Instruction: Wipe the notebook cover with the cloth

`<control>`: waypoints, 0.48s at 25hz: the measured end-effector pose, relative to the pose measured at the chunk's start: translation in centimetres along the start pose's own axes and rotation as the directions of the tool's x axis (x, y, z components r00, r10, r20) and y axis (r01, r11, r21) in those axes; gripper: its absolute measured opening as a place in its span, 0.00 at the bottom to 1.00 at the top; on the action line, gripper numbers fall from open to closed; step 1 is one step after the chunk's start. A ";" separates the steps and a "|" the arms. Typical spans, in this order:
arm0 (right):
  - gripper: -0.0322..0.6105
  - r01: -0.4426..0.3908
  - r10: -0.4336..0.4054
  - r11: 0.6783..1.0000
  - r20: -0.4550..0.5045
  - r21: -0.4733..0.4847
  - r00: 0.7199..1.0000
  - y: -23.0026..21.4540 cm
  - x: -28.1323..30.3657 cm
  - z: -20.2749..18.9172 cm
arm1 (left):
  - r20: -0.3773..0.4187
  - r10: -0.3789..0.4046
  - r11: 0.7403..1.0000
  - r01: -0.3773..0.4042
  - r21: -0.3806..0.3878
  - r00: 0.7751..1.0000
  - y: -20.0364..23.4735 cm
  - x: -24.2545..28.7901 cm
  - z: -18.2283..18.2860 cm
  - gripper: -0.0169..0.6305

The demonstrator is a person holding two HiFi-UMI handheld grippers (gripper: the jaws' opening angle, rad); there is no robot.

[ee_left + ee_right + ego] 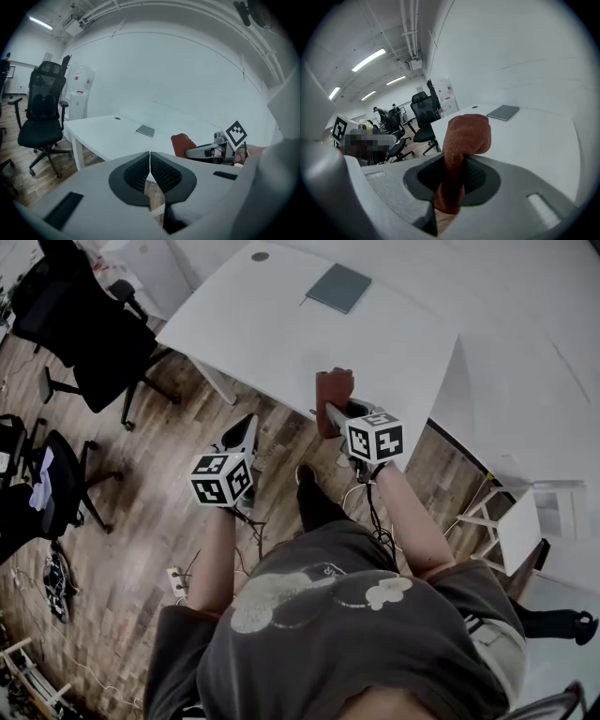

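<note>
Notebook [338, 288]: lying flat on the table [272, 324].
Right gripper [339, 413]: pinching the cloth [333, 395], forearm reaching forward.
Left gripper [246, 432]: hovering alongside, jaws pressing together, empty.

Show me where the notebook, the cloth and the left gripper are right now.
notebook [338, 288]: head view, middle of its grey cover.
cloth [466, 133]: right gripper view, the bunched upper part.
left gripper [150, 166]: left gripper view, where its shut jaws meet.

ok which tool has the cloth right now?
The right tool: its jaws are clamped on the rust-red cloth. The left tool is shut with nothing between its jaws.
</note>
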State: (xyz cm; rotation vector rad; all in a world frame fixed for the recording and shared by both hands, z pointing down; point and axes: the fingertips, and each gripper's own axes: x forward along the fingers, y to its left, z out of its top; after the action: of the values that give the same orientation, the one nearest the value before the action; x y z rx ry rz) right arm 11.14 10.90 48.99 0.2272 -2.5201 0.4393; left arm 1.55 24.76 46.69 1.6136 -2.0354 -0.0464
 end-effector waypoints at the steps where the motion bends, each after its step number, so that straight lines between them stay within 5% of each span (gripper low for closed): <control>1: 0.17 0.002 -0.002 1.000 0.001 0.006 1.000 -0.7 0.6 0.6 | -0.005 -0.003 1.000 0.003 0.002 1.000 0.3 0.9 0.5 0.03; 12: 0.17 0.024 -0.024 0.996 0.006 0.082 1.000 -10.1 4.7 6.2 | -0.054 -0.015 0.999 0.017 0.036 0.998 1.4 11.1 6.4 0.02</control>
State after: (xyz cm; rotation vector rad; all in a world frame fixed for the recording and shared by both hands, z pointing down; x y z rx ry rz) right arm 6.72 -1.01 49.39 0.2903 -2.5058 0.5335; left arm -3.99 13.18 45.95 1.6362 -1.9936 0.0282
